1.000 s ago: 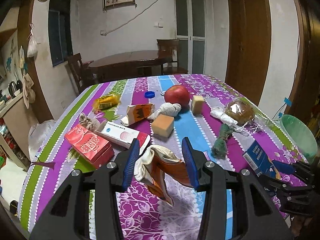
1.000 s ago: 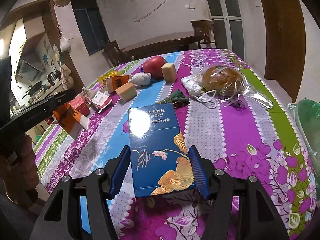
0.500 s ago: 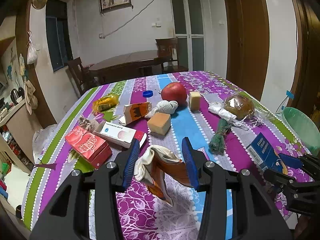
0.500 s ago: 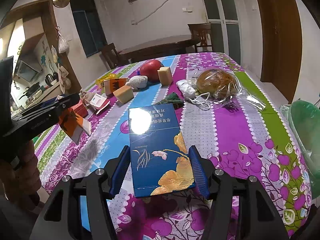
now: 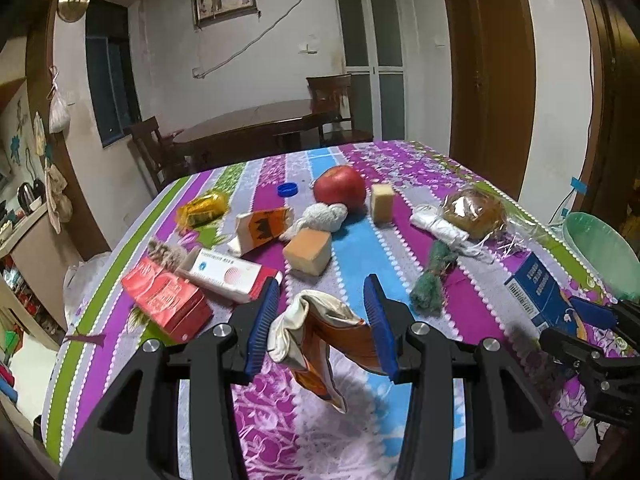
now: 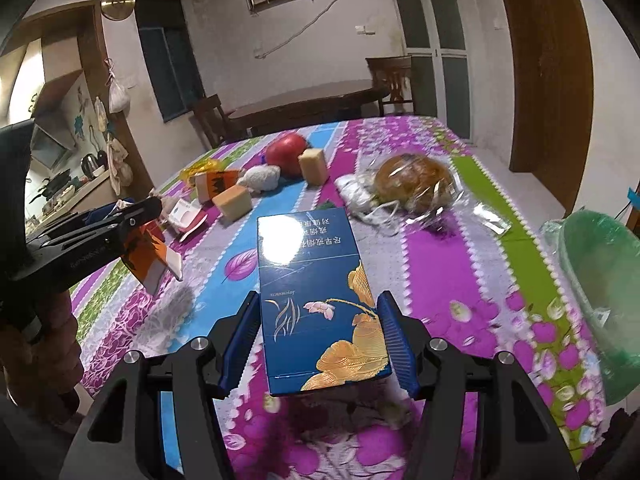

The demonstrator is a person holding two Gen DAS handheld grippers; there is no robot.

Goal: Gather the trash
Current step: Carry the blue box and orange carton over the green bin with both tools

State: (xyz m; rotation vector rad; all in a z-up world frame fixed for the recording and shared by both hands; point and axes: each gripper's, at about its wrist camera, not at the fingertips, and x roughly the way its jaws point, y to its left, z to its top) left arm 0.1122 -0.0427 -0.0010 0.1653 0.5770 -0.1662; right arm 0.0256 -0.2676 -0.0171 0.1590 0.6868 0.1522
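Aloft, left gripper (image 5: 320, 320) jaws pinch a crumpled carton (image 5: 320, 334); right gripper (image 6: 318, 338) jaws clamp a blue box (image 6: 316, 300), bin (image 6: 600, 280) cut off past the surface's right edge.

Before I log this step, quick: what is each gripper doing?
Left gripper: shut on the crumpled orange carton.
Right gripper: shut on the blue box.

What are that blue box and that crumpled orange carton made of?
Blue box: apparently glossy printed cardboard; a light glare sits on its flat top. Crumpled orange carton: looks like coated paperboard, creased and torn open, white inside.
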